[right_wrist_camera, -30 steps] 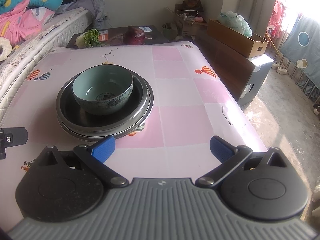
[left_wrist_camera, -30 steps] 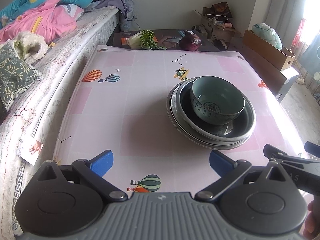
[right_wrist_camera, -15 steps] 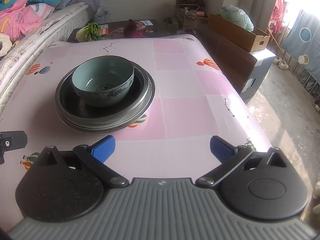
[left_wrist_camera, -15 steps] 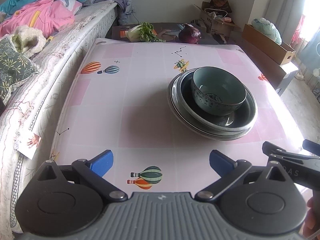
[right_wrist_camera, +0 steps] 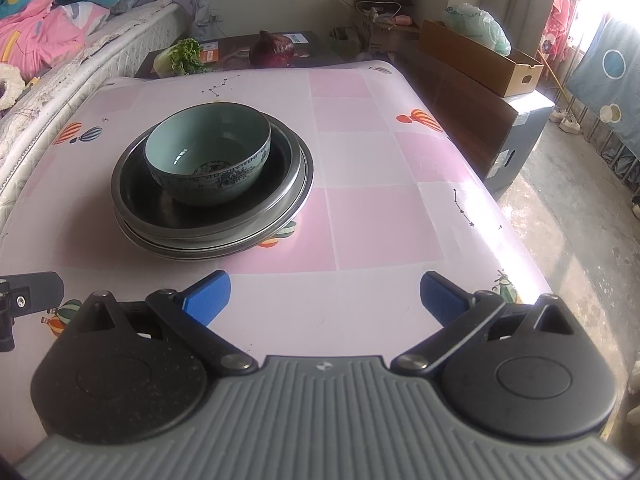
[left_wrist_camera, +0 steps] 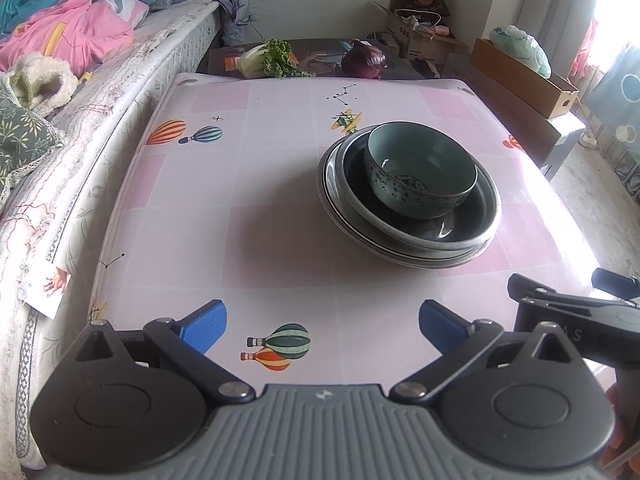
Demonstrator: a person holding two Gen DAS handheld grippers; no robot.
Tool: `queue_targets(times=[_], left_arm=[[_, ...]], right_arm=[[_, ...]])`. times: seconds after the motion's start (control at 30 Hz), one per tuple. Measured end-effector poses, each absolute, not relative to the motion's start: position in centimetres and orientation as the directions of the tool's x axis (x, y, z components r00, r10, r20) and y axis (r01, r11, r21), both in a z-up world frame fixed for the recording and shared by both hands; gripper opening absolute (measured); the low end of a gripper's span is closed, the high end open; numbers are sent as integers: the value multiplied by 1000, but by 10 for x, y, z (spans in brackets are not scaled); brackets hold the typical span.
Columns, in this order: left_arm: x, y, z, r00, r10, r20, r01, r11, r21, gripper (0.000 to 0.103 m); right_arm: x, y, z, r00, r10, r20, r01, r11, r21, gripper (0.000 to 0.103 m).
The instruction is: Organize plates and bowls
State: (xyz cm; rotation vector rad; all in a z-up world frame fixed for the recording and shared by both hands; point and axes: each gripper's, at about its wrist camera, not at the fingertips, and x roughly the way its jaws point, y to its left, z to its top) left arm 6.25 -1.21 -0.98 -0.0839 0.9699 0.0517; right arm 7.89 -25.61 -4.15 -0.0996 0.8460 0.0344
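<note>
A green ceramic bowl (left_wrist_camera: 420,172) sits inside a dark metal dish on a stack of metal plates (left_wrist_camera: 476,236) on the pink table. In the right wrist view the bowl (right_wrist_camera: 208,160) and the plates (right_wrist_camera: 296,184) lie ahead to the left. My left gripper (left_wrist_camera: 322,324) is open and empty, low over the table's near edge, short of the stack. My right gripper (right_wrist_camera: 324,296) is open and empty, near the front edge, right of the stack. Part of the right gripper shows at the left view's right edge (left_wrist_camera: 568,312).
The pink balloon-print table (left_wrist_camera: 280,184) has a bed with bedding (left_wrist_camera: 60,92) along its left side. A lower table behind holds greens (left_wrist_camera: 268,60) and a red cabbage (left_wrist_camera: 364,62). Cardboard boxes (right_wrist_camera: 480,60) and a dark cabinet stand to the right.
Both grippers have drawn back and risen slightly from the stack, so more of the table shows. Both stay open. The bowl and plates have not moved.
</note>
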Motion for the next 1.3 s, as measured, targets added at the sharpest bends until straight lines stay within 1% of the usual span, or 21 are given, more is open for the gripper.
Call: queue_targets(times=[1.3], left_arm=[[65,-7,-7,567,19,-823,-101,994,-46,103]], right_arm=[[81,-250,-42,659,3,-752,-94,992,-79,102]])
